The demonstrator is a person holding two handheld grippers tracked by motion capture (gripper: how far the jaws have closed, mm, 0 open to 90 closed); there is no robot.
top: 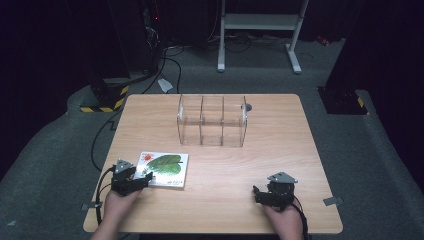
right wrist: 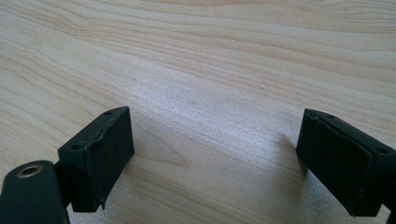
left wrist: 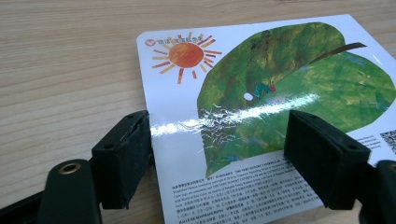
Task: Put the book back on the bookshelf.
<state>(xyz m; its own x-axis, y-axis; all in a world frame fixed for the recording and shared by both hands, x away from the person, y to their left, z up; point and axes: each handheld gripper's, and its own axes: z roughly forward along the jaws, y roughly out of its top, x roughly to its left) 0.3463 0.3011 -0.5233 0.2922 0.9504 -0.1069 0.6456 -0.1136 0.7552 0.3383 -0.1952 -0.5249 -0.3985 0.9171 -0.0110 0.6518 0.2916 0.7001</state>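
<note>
book's [left wrist: 261,102] fine print too small to read.

- A light wood-grain worktop [top: 280,150] with rounded corners stands on grey carpeted floor [top: 45,150].
- A clear plastic organiser [top: 212,120] with three compartments sits upright toward the worktop's far edge, near the middle.
- A small grey round fitting [top: 247,106] lies just beside the organiser's far right corner.
- A glossy picture book [top: 166,168] lies flat near the front left, its cover showing a big green leaf, a tiny caterpillar and an orange sun [left wrist: 186,54].
- Small print runs along the cover's near edge.
</note>
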